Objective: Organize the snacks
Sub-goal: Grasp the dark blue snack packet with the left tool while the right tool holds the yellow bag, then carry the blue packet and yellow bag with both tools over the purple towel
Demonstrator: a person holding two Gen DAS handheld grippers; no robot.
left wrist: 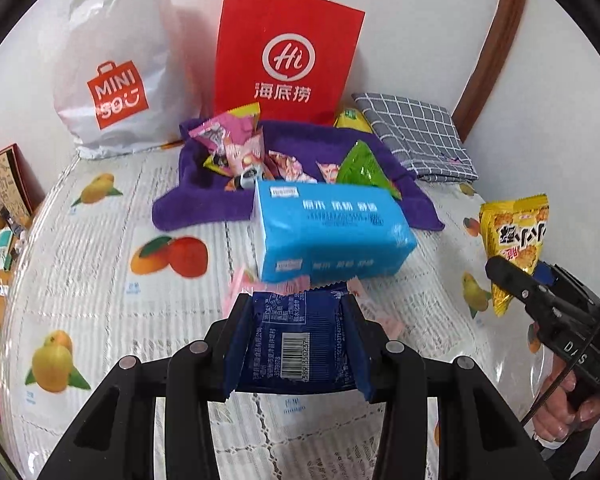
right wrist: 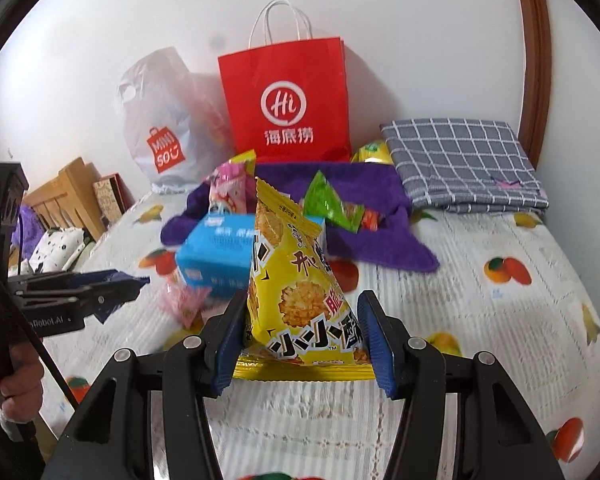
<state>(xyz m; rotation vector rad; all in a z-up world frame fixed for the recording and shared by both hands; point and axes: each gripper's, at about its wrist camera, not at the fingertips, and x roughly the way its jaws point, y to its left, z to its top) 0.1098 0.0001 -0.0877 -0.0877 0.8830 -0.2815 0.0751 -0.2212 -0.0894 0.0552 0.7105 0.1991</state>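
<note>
My left gripper (left wrist: 296, 344) is clamped on a dark blue snack packet (left wrist: 296, 340), barcode side up, its long axis running away from me toward the wall. My right gripper (right wrist: 300, 336) pinches a yellow snack bag (right wrist: 296, 292) by its lower end; the bag stands up with its crimped top tilted to the left. Both packets are held clear of the bed (right wrist: 480, 320), which is covered by a white cloth printed with oranges and mangoes.

Just beyond the blue packet lies a blue tissue pack (left wrist: 328, 232), lengthwise across my view, with a pink wrapper (right wrist: 182, 304) beside it. Behind it a purple towel (left wrist: 412, 200) is bunched into a nest holding small snacks: pink packets (left wrist: 236, 140), a green triangular pouch (left wrist: 362, 168), others I can't make out. A red paper bag (left wrist: 284, 52) and a white plastic shopping bag (left wrist: 112, 60) stand against the white wall, and a folded grey checked cloth (right wrist: 464, 164) lies to the right, by a brown door frame (right wrist: 534, 60).
</note>
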